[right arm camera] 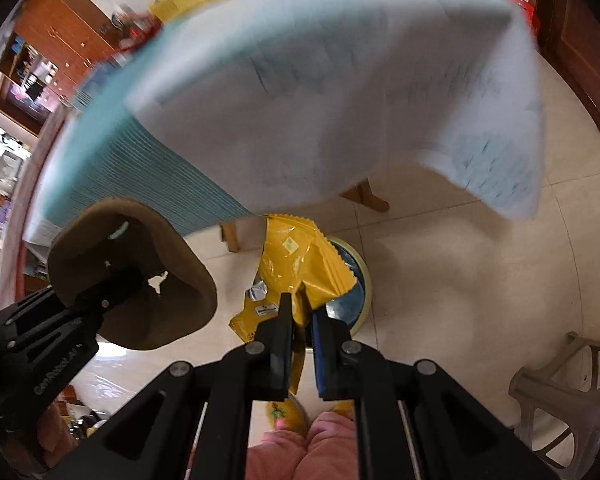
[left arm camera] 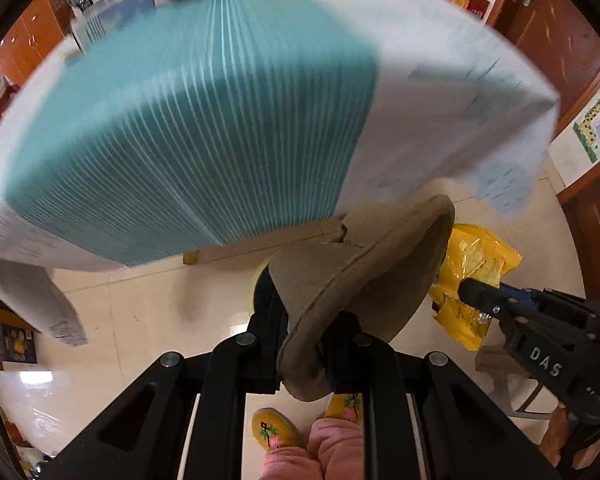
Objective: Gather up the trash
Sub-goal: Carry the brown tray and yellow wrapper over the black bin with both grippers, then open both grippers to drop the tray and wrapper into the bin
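Both pickups look done: the left gripper (left arm camera: 304, 344) pinches a curved brown cardboard piece (left arm camera: 360, 264), the right gripper (right arm camera: 300, 320) clamps a crinkled yellow foil wrapper (right arm camera: 296, 256) between its fingers, with binning left.

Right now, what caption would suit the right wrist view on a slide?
Right gripper pinches a yellow snack bag above a round bin, beside a brown cardboard piece.

Two claws are showing: the left claw (left arm camera: 304, 344) is gripping one brown felt piece (left arm camera: 364, 264), and the right claw (right arm camera: 300, 320) is pinching one yellow snack bag (right arm camera: 300, 256). One round bin (right arm camera: 356, 280) is sitting just beyond the right claw. One bench (left arm camera: 440, 92) is spreading ahead, carrying one teal striped mat (left arm camera: 204, 120). Two yellow slippers (left arm camera: 274, 430) are peeking out below the left claw. One plastic stool (right arm camera: 572, 392) is standing right of the right claw.
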